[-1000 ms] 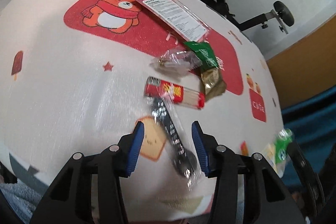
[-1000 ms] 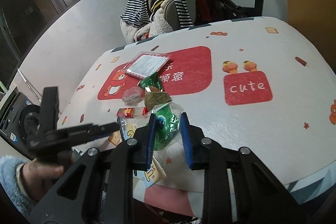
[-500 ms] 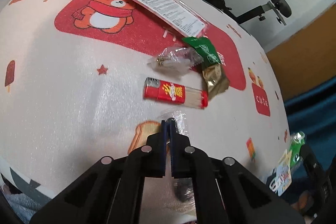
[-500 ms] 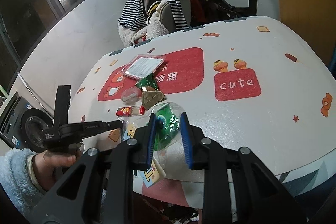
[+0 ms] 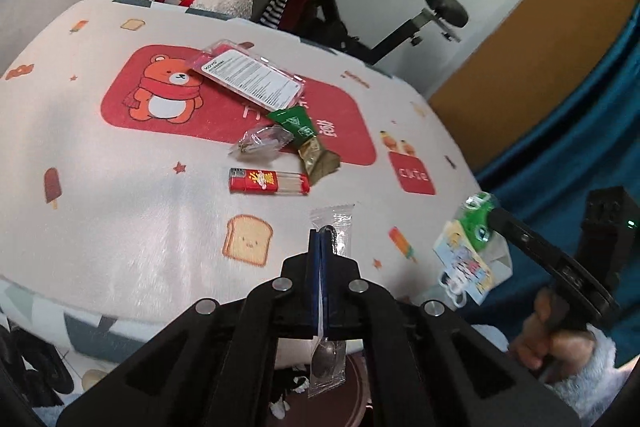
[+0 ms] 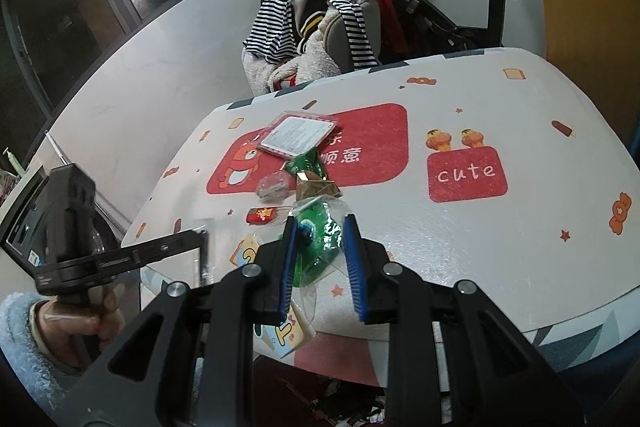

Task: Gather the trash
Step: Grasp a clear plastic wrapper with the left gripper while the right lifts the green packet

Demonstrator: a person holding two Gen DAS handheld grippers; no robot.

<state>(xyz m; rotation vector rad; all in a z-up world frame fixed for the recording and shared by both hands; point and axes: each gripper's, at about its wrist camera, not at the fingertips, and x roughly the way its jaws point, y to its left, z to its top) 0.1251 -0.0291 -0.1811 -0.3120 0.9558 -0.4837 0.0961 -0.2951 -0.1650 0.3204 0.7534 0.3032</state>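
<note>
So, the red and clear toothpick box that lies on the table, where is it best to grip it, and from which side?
Grip the toothpick box across its narrow width, near the middle, coming from above. It lies flat, with bare tablecloth along its near long side. The brown wrapper looks close to its clear end, so the red half seems safer.

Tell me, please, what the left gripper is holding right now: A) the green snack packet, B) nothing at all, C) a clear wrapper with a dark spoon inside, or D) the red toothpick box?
C: the left gripper is shut on the clear spoon wrapper, lifted off the table; the red toothpick box lies on the cloth.
</note>
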